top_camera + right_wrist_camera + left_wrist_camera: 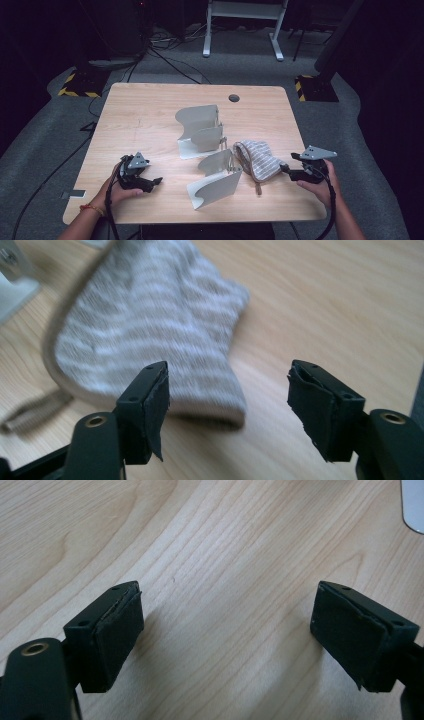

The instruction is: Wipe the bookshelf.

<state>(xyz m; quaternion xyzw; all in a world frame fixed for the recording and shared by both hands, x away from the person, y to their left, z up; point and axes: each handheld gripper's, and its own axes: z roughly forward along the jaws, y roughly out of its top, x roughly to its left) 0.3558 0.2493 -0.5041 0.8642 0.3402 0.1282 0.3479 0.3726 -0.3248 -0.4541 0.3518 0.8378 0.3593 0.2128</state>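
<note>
While we are holding both grippers' fingers open and empty, the right gripper (pixel 227 410) beside the striped pouch (pixel 150 335), we are risking dragging it against the white stand (pixel 216 177).

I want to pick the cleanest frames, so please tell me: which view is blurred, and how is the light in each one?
High view: the wooden table is evenly lit, the room around it dark. Right gripper view: the striped cloth is smeared by blur, while the right gripper stays sharper. Left gripper view: sharp wood grain, soft shadows under the left gripper.
</note>
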